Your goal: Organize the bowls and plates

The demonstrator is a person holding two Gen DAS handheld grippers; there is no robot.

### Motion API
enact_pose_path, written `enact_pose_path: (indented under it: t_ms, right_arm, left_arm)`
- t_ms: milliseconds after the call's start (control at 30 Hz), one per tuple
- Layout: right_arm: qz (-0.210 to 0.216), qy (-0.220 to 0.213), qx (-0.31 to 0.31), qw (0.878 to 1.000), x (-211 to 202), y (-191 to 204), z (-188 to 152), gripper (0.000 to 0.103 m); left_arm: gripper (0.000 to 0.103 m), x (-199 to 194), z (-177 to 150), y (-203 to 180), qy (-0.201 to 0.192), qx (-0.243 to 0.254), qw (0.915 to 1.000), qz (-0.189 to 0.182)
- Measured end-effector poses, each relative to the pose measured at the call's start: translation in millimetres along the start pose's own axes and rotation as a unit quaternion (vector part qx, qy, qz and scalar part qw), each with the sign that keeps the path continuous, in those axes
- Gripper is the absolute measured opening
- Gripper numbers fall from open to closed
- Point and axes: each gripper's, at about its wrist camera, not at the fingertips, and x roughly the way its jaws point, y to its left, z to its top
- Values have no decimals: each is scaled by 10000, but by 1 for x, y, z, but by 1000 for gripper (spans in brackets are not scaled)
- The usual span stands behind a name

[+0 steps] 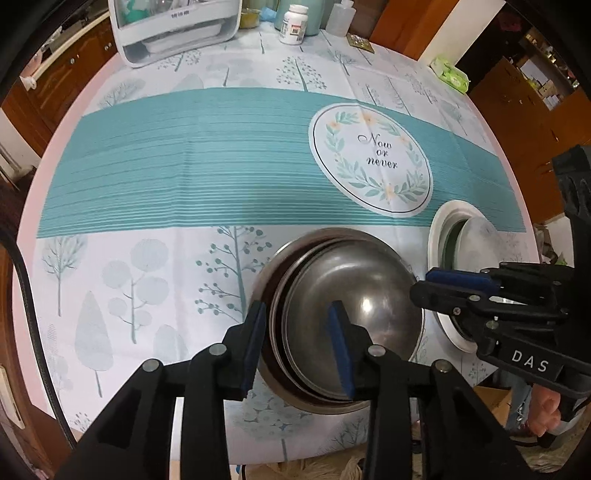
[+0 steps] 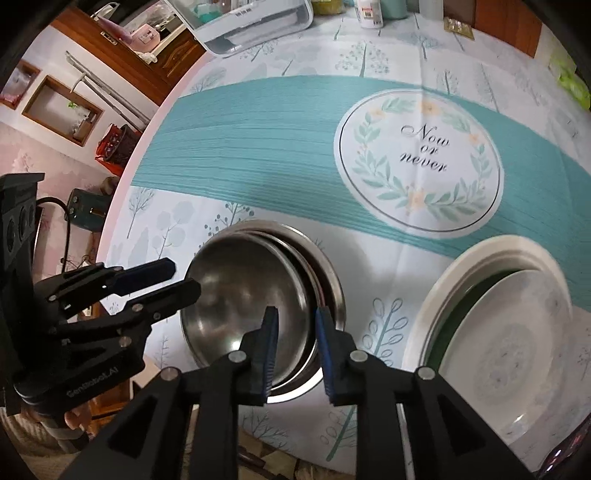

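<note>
A stack of steel bowls (image 1: 343, 314) sits near the table's front edge, also in the right wrist view (image 2: 251, 295). To its right lies a stack of white plates (image 1: 447, 236), the top one tilted (image 2: 517, 350). My left gripper (image 1: 299, 347) is open, its fingers straddling the left rim of the bowls. My right gripper (image 2: 295, 347) is open, its fingers straddling the bowls' right rim. The right gripper shows in the left wrist view (image 1: 436, 284), the left gripper in the right wrist view (image 2: 181, 278).
A white dish-rack container (image 1: 173, 29) stands at the back left of the round table, with a pill bottle (image 1: 293, 24) and jars beside it. A green packet (image 1: 450, 74) lies at the back right. The tablecloth (image 1: 207, 162) covers the table.
</note>
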Motion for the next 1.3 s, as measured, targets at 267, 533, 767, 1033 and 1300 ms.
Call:
enact_pose_path:
  t_ms: [267, 533, 767, 1033, 1300]
  right_arm:
    - [-276, -232, -53, 9993, -9, 4, -3, 25]
    - [-381, -774, -278, 9959, -37, 16, -15, 26]
    - [-642, -1619, -469, 9836, -83, 31, -26, 50]
    - [-759, -1718, -317, 9817, -90, 26, -36, 62]
    - [-809, -1526, -62, 9849, -71, 6, -42, 62]
  left_arm:
    - [57, -19, 0, -1, -311, 48, 9995, 40]
    - [72, -46, -4, -11, -668, 149, 9975, -185]
    - [84, -76, -4, -19, -1096, 230, 9931, -342]
    - [85, -76, -8, -16, -1147, 279, 9928, -217]
    - [85, -46, -13, -1, -829, 97, 9964, -156]
